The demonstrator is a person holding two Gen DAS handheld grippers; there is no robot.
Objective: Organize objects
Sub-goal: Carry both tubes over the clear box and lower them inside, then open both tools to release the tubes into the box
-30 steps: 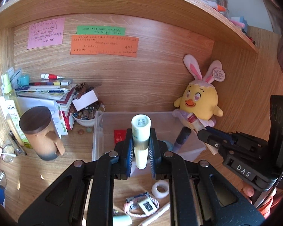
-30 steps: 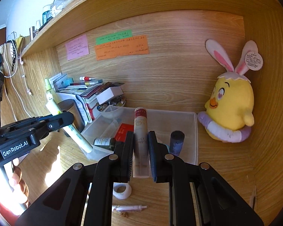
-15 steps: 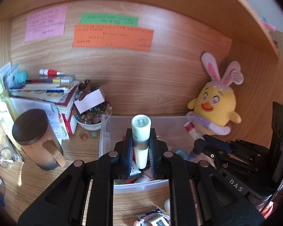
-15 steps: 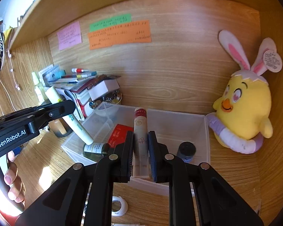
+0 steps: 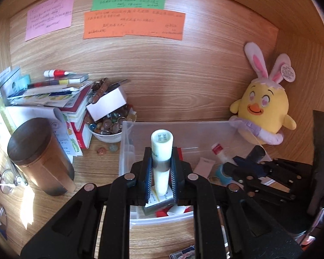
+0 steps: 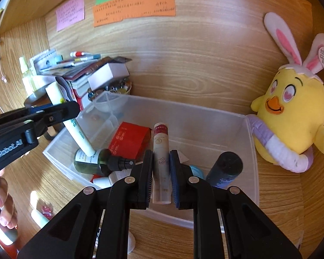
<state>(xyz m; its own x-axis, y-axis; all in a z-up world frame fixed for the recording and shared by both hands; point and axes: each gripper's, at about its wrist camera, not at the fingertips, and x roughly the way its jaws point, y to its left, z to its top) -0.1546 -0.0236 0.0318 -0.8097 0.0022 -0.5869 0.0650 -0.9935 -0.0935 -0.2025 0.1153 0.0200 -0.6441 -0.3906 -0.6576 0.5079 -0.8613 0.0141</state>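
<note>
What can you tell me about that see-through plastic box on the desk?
The clear plastic box is an open, lidless, rectangular bin sitting on the wooden desk near the back wall. A yellow chick plush leans at its right side. Inside lie a red carton, a green spray bottle and a dark capped tube.

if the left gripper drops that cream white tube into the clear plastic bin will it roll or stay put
The cream white tube looks round and smooth, so it probably rolls a bit. The clear plastic bin walls and the green glass bottle would likely stop it. It seems light, so little bounce.
</note>
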